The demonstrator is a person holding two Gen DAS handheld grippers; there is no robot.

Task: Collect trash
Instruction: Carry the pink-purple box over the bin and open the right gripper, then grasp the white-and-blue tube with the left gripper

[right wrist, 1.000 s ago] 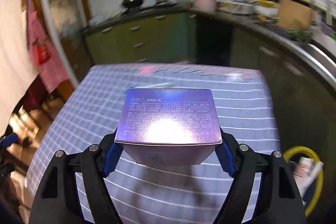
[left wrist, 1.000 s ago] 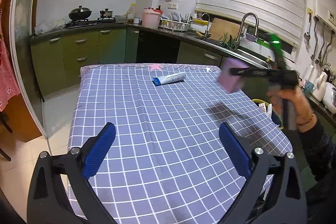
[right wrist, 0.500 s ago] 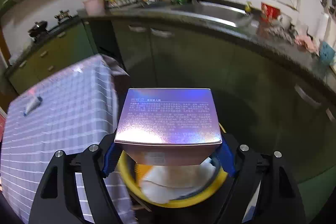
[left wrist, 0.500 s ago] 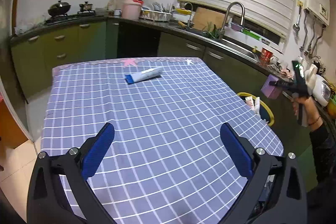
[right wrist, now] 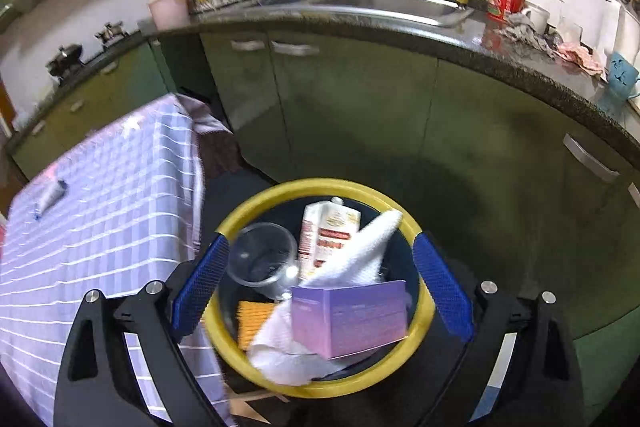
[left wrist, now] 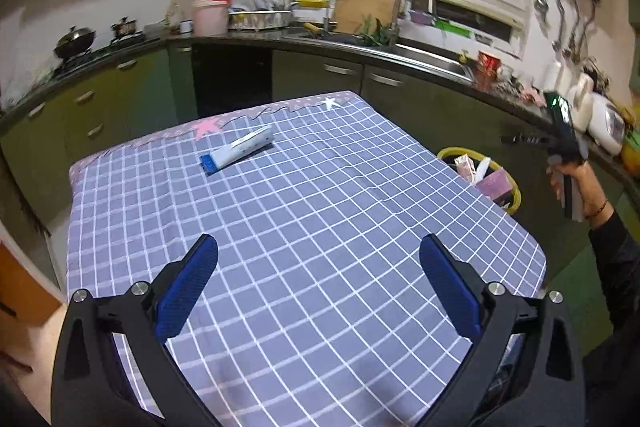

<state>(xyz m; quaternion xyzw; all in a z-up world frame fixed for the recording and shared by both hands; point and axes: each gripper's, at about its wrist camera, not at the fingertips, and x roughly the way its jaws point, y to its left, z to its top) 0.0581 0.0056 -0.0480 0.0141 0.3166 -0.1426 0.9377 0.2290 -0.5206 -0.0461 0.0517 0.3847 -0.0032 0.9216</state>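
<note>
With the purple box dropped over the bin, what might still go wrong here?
1. The purple box lies tilted against the yellow rim on a heap of paper; it may tip out.
2. The right gripper, jaws opening, hangs close over the bin and might knock it.
3. The tube is on the table, uncollected.

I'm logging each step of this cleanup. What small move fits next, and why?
Probably reach the left gripper toward the tube: it alone lies on the checked cloth. The purple box sits in the yellow-rimmed bin, clear of the right gripper's opening jaws.
</note>
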